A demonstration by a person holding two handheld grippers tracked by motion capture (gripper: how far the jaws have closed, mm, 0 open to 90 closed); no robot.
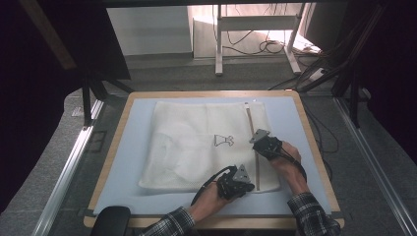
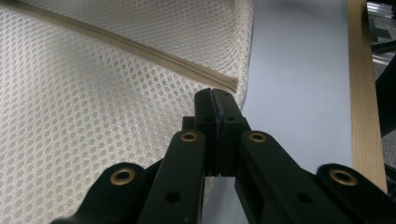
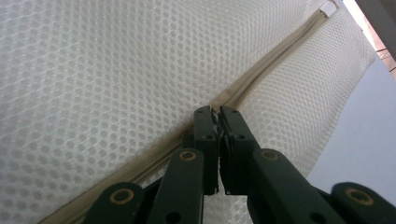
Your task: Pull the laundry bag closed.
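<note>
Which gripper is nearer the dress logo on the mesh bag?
Right. The right gripper sits on the zipper just right of the dress logo; the left gripper is lower, by the mesh bag's near edge.

zipper pull: in the right gripper view, the right gripper (image 3: 218, 116) has its jaws pressed together over the zipper (image 3: 275, 60); whether a pull sits between them cannot be told.
bag corner: in the left gripper view, the left gripper (image 2: 215, 100) covers the mesh bag's (image 2: 93, 116) near corner; a pinch of fabric is not discernible.
printed mark (image 1: 223, 141): too small to read in the high view.
bag contents: blurred through the mesh.
person: cut off at the forearms by the bottom edge.
desk (image 1: 118, 162): near edge partly hidden by sleeves.
</note>
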